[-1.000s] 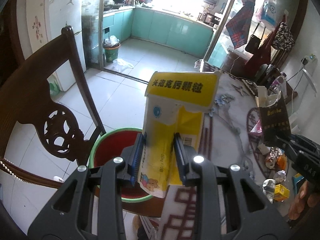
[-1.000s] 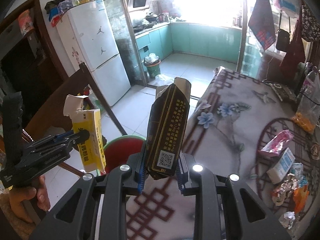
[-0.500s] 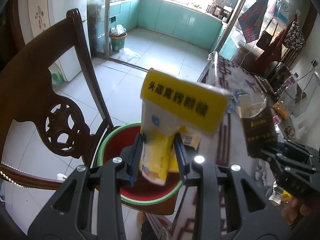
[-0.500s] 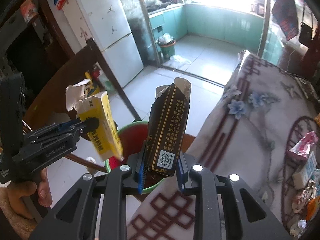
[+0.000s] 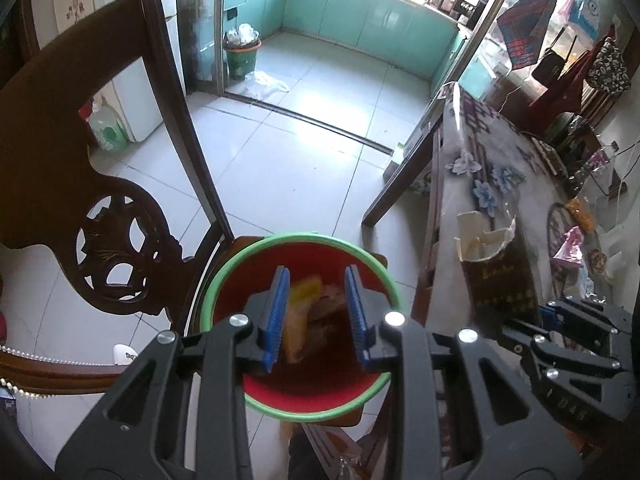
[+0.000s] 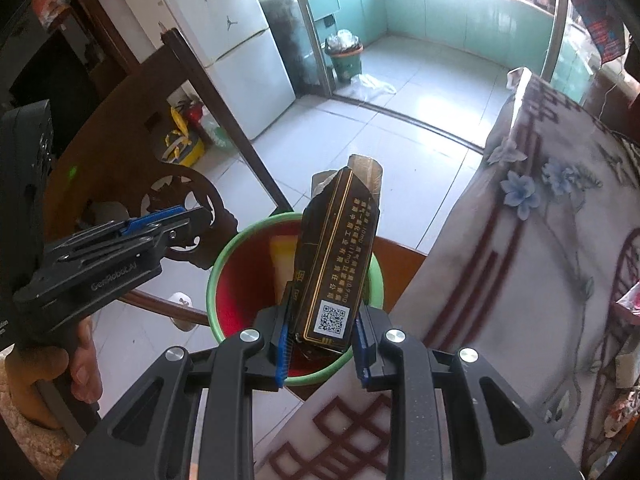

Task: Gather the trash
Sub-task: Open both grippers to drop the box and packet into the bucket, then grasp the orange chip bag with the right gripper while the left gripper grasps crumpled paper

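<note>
The right gripper (image 6: pixel 322 342) clamps a light, crushable dark carton (image 6: pixel 338 256) at its base over the bin (image 6: pixel 218 264); the left gripper's (image 5: pixel 316 320) jaws hold nothing.

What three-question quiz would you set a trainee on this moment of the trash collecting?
1. True or false: the left claw grips the yellow box.
2. What does the right claw hold? A: a dark carton. B: a bottle. C: nothing.
3. Fill in: the red bucket has a ___ rim.
Key: 1 false, the box lies in the bucket. 2 A. 3 green.
</note>
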`<state>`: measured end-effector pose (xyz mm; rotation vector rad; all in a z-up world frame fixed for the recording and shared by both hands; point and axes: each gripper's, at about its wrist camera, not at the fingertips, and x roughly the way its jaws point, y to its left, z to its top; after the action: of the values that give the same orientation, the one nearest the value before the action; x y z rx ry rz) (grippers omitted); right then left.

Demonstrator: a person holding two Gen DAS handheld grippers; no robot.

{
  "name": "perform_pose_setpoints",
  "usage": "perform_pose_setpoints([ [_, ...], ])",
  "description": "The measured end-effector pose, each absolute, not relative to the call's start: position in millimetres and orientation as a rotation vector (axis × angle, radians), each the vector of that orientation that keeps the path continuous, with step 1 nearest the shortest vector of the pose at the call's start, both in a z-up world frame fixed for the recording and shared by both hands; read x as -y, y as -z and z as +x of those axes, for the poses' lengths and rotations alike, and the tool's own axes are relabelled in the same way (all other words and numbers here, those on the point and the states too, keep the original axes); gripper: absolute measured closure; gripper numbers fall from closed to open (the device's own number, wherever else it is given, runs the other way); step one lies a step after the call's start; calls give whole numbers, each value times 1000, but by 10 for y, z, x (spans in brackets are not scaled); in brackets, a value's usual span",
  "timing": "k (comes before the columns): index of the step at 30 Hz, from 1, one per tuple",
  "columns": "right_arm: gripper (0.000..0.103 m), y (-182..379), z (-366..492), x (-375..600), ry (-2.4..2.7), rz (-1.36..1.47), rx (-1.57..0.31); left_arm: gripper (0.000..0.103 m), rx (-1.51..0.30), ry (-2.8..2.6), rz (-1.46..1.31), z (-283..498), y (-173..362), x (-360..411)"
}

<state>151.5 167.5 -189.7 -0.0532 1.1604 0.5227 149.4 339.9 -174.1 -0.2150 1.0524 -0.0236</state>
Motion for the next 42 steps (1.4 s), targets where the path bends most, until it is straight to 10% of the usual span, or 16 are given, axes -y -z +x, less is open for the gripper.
perform_pose_setpoints([
  [6, 74, 2004, 1585, -1747, -567, -30, -1199, 71, -1059, -4, -226, 1574, 1811, -3472],
  [9, 51, 2005, 1596, -1745, -570, -14, -1192, 53, -1047, -20, -236, 1599, 1793, -3517],
  [42, 33, 1437, 1019, -828, -413, 75, -1042, 49, -954, 106, -136, 1179, 1307, -2805],
])
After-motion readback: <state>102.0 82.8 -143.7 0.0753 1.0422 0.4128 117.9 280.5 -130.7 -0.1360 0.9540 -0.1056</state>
